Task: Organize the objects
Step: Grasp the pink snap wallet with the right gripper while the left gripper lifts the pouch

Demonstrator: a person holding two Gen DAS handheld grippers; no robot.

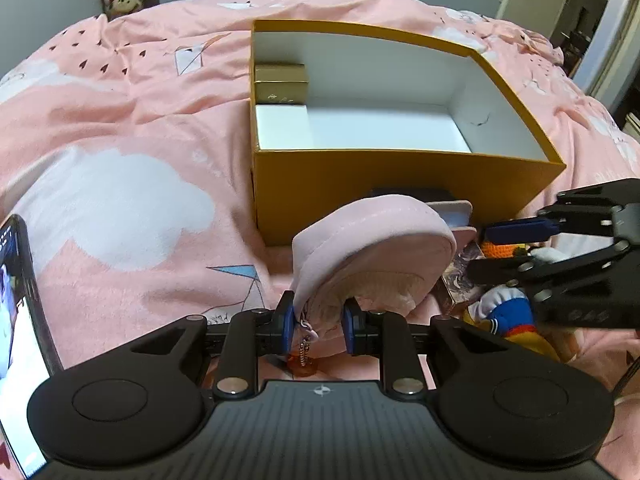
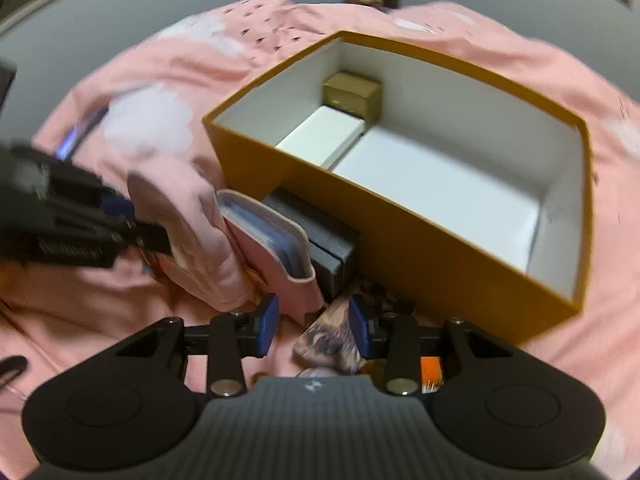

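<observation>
On the pink bed | left gripper (image 1: 316, 330) pinching pink pouch (image 1: 372, 252), needing firm grip while clearing yellow box (image 1: 400, 184) wall | right gripper (image 2: 313, 326) spreading over patterned packet (image 2: 332, 340).

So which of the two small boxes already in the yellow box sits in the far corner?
The gold box: it stands in the far corner of the yellow box, while the white box lies flat in front of it.
</observation>
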